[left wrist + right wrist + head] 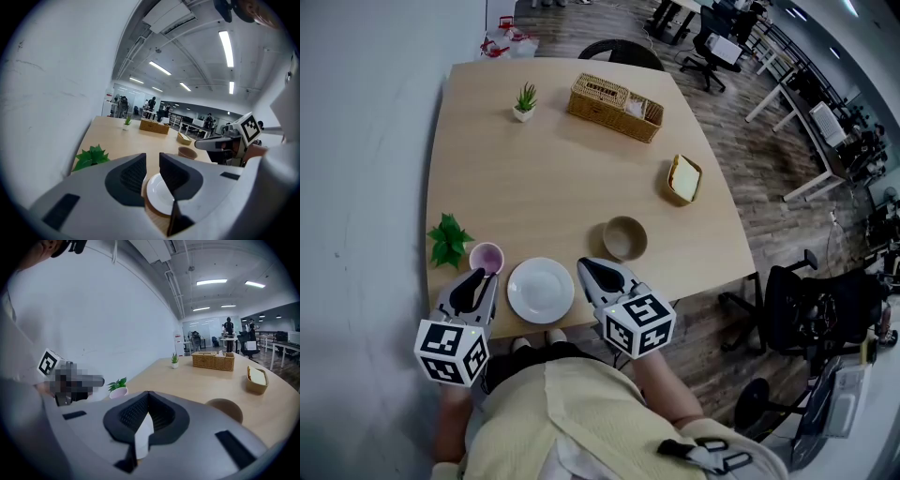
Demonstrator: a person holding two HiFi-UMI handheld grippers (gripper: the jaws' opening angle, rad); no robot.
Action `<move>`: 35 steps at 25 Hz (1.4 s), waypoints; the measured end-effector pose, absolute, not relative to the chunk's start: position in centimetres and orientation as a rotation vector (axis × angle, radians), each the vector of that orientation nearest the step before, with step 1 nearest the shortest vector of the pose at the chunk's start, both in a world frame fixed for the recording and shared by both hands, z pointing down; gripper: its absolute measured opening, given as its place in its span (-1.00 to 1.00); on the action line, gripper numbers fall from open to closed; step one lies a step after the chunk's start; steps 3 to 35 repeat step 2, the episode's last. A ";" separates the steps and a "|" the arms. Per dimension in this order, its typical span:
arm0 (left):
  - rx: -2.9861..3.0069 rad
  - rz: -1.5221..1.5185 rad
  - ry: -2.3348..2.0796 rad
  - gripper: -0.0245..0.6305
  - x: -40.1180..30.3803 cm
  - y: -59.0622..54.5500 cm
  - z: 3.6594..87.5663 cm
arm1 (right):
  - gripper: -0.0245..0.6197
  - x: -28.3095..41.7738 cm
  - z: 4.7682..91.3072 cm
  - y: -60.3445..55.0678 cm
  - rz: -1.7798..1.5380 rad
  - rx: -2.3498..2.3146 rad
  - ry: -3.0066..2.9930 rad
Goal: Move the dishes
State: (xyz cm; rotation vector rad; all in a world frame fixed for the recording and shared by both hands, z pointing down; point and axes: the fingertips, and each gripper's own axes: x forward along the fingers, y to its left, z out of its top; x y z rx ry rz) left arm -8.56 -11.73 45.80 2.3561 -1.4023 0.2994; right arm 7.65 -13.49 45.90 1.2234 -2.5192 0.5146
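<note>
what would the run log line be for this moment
left gripper: open, empty, near pink cup | right gripper: shut, empty, beside white plate | brown bowl: on table, untouched

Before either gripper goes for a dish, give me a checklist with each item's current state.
1. Left gripper jaws apart, nothing between them: ok.
2. Right gripper ready to grasp: not ok, its jaws are together and empty.
3. White plate flat, bare, between the two grippers: ok.
4. Brown bowl upright, apart from the plate: ok.
5. Pink cup free of the green plant beside it: cannot tell.
6. Place where the dishes should go: cannot tell.
</note>
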 end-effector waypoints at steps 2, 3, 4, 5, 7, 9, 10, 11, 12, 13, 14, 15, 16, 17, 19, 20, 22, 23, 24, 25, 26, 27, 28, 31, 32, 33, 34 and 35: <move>2.360 0.301 -1.396 -0.64 -8.3 -11.7 45.8 | -0.88 7.9 46.0 -13.4 0.505 1.227 -2.513; 2.360 0.301 -1.396 -0.64 -8.3 -11.7 45.8 | -0.88 7.9 46.0 -13.4 0.505 1.227 -2.513; 2.360 0.301 -1.396 -0.64 -8.3 -11.7 45.8 | -0.88 7.9 46.0 -13.4 0.505 1.227 -2.513; 2.360 0.301 -1.396 -0.64 -8.3 -11.7 45.8 | -0.88 7.9 46.0 -13.4 0.505 1.227 -2.513; 2.360 0.301 -1.396 -0.64 -8.3 -11.7 45.8 | -0.88 7.9 46.0 -13.4 0.505 1.227 -2.513; 2.360 0.301 -1.396 -0.64 -8.3 -11.7 45.8 | -0.88 7.9 46.0 -13.4 0.505 1.227 -2.513; 2.360 0.301 -1.396 -0.64 -8.3 -11.7 45.8 | -0.88 7.9 46.0 -13.4 0.505 1.227 -2.513; 2.360 0.301 -1.396 -0.64 -8.3 -11.7 45.8 | -0.88 7.9 46.0 -13.4 0.505 1.227 -2.513; 2.360 0.301 -1.396 -0.64 -8.3 -11.7 45.8 | -0.88 7.9 46.0 -13.4 0.505 1.227 -2.513; 2.360 0.301 -1.396 -0.64 -8.3 -11.7 45.8 | -0.88 7.9 46.0 -13.4 0.505 1.227 -2.513; 2.360 0.301 -1.396 -0.64 -8.3 -11.7 45.8 | -0.88 7.9 46.0 -13.4 0.505 1.227 -2.513; 2.360 0.301 -1.396 -0.64 -8.3 -11.7 45.8 | -0.88 7.9 46.0 -13.4 0.505 1.227 -2.513; 2.360 0.301 -1.396 -0.64 -8.3 -11.7 45.8 | -0.88 7.9 46.0 -13.4 0.505 1.227 -2.513; 2.360 0.301 -1.396 -0.64 -8.3 -11.7 45.8 | -0.88 7.9 46.0 -13.4 0.505 1.227 -2.513; 2.360 0.301 -1.396 -0.64 -8.3 -11.7 45.8 | -0.88 7.9 46.0 -13.4 0.505 1.227 -2.513; 2.360 0.301 -1.396 -0.64 -8.3 -11.7 45.8 | -0.88 7.9 46.0 -13.4 0.505 1.227 -2.513; 2.360 0.301 -1.396 -0.64 -8.3 -11.7 45.8 | -0.88 7.9 46.0 -13.4 0.505 1.227 -2.513; 2.360 0.301 -1.396 -0.64 -8.3 -11.7 45.8 | -0.88 7.9 46.0 -13.4 0.505 1.227 -2.513; 2.360 0.301 -1.396 -0.64 -8.3 -11.7 45.8 | -0.88 7.9 46.0 -13.4 0.505 1.227 -2.513; 2.360 0.301 -1.396 -0.64 -8.3 -11.7 45.8 | -0.88 7.9 46.0 -13.4 0.505 1.227 -2.513; 2.360 0.301 -1.396 -0.64 -8.3 -11.7 45.8 | -0.88 7.9 46.0 -13.4 0.505 1.227 -2.513; 2.360 0.301 -1.396 -0.64 -8.3 -11.7 45.8 | -0.88 7.9 46.0 -13.4 0.505 1.227 -2.513; 2.360 0.301 -1.396 -0.64 -8.3 -11.7 45.8 | -0.88 7.9 46.0 -13.4 0.505 1.227 -2.513; 2.360 0.301 -1.396 -0.64 -8.3 -11.7 45.8 | -0.88 7.9 46.0 -13.4 0.505 1.227 -2.513; 2.360 0.301 -1.396 -0.64 -8.3 -11.7 45.8 | -0.88 7.9 46.0 -13.4 0.505 1.227 -2.513; 2.360 0.301 -1.396 -0.64 -8.3 -11.7 45.8 | -0.88 7.9 46.0 -13.4 0.505 1.227 -2.513; 2.360 0.301 -1.396 -0.64 -8.3 -11.7 45.8 | -0.88 7.9 46.0 -13.4 0.505 1.227 -2.513; 2.360 0.301 -1.396 -0.64 -8.3 -11.7 45.8 | -0.88 7.9 46.0 -13.4 0.505 1.227 -2.513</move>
